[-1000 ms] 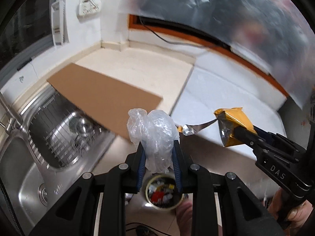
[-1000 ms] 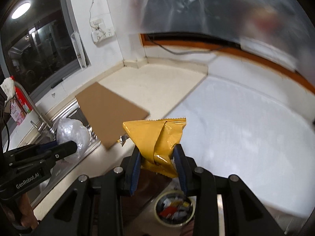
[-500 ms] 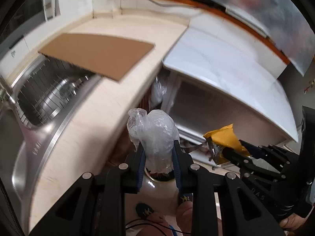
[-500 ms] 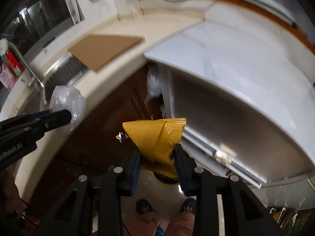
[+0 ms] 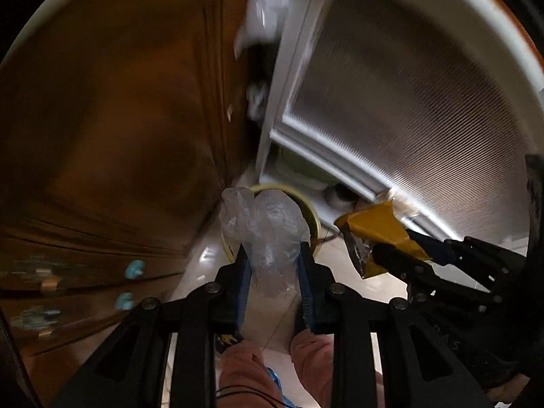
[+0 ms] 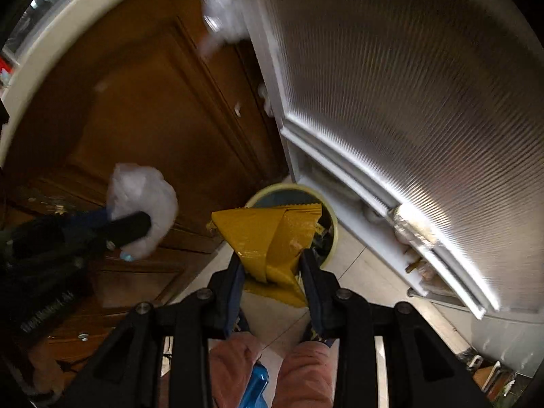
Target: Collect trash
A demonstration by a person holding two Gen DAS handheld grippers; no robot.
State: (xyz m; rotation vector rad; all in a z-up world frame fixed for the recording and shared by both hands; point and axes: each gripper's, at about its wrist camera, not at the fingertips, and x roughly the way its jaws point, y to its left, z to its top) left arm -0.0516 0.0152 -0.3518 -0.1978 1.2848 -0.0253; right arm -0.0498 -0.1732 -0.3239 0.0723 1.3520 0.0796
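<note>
Here both tools point steeply down toward the pale tiled floor [image 6: 360, 272]. The left tool [image 5: 272, 255] is clamped on a crumpled clear plastic bag [image 5: 263, 227], which bulges out above its blue-padded fingers [image 5: 242, 272]. The right tool [image 6: 272, 261] is clamped on a creased yellow foil snack wrapper [image 6: 268, 234], whose silver inner side shows from the left view. Below them, on the floor, stands a round bin with a pale yellow rim [image 6: 335, 234], partly hidden behind the wrapper and the bag. It sits in the corner between a brown wooden cabinet door [image 6: 153, 112] and a white appliance with a ribbed front [image 6: 408, 85]. The person's knees in pinkish trousers [image 6: 299, 370] show at the bottom edge
</note>
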